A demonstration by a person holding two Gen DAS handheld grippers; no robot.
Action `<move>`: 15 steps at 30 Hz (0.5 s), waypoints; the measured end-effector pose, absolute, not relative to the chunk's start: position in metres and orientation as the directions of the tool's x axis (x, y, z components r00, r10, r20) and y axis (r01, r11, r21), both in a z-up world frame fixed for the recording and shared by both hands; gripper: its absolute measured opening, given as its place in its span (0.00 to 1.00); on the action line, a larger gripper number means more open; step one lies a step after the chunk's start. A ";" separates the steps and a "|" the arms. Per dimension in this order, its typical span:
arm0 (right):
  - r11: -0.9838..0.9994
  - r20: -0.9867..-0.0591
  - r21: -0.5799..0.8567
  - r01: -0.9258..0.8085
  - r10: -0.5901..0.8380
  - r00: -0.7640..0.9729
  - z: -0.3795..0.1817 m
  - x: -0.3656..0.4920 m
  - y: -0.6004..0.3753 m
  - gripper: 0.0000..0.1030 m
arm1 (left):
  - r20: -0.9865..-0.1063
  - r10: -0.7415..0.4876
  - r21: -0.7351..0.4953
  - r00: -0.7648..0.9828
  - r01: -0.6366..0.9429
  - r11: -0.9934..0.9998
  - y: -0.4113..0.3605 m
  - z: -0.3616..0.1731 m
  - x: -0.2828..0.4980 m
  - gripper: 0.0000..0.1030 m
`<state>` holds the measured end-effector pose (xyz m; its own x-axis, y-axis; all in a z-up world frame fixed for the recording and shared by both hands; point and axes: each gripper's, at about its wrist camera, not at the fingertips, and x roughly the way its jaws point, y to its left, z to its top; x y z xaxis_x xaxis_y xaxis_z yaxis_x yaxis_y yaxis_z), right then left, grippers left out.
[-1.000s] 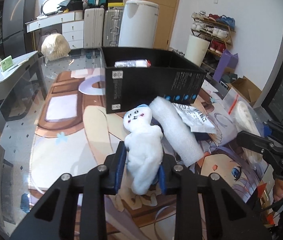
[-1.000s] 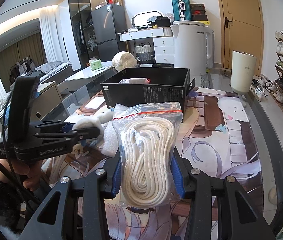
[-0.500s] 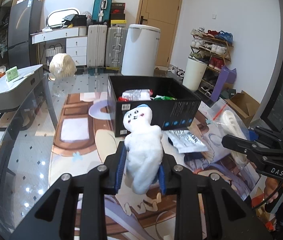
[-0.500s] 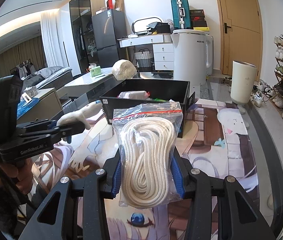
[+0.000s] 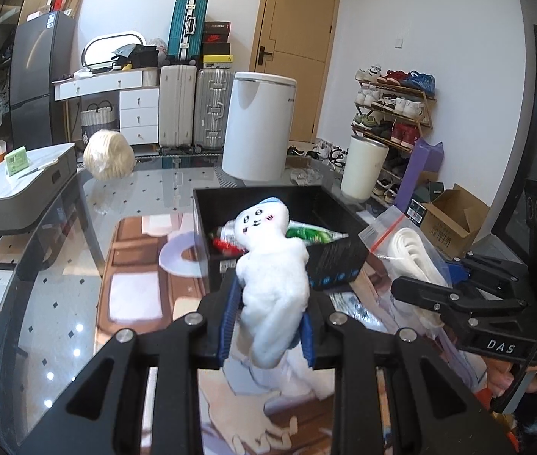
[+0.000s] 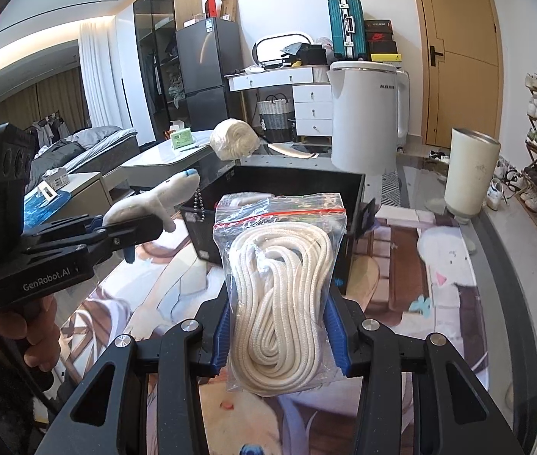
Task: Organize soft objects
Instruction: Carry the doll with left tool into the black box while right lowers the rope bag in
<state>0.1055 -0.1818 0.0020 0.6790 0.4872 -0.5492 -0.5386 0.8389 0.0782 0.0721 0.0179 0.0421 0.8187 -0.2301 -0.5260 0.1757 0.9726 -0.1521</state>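
Observation:
My left gripper is shut on a white plush toy with a drawn face, held in the air in front of the black open box. The toy also shows in the right wrist view, near the box's left corner. My right gripper is shut on a clear zip bag of coiled white rope, held up before the same box. The bag shows at the right of the left wrist view. The box holds a few packets.
The glass table carries a printed cartoon mat. A cream ball of yarn sits at the table's far edge. A white bin, suitcases and a shoe rack stand on the floor beyond.
Both grippers have risen and moved toward the black box with their loads. The box's inside now shows over its near wall.

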 end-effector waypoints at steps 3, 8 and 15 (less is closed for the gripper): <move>0.836 -0.549 0.068 -0.544 0.487 0.680 0.007 0.115 -0.178 0.41 | -0.519 -0.230 -0.153 0.823 0.175 0.973 0.017 0.046 0.082 0.26; 0.833 -0.545 0.050 -0.551 0.485 0.684 0.015 0.128 -0.171 0.41 | -0.517 -0.235 -0.164 0.823 0.174 0.971 0.017 0.051 0.100 0.26; 0.827 -0.551 0.043 -0.560 0.487 0.677 0.022 0.151 -0.161 0.41 | -0.526 -0.225 -0.150 0.820 0.170 0.974 0.015 0.055 0.122 0.26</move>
<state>0.1512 -0.1614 0.0216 0.6771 0.4874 -0.5513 -0.5605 0.8271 0.0429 0.1219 0.0151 0.0553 0.8200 -0.2245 -0.5265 0.1703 0.9739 -0.1502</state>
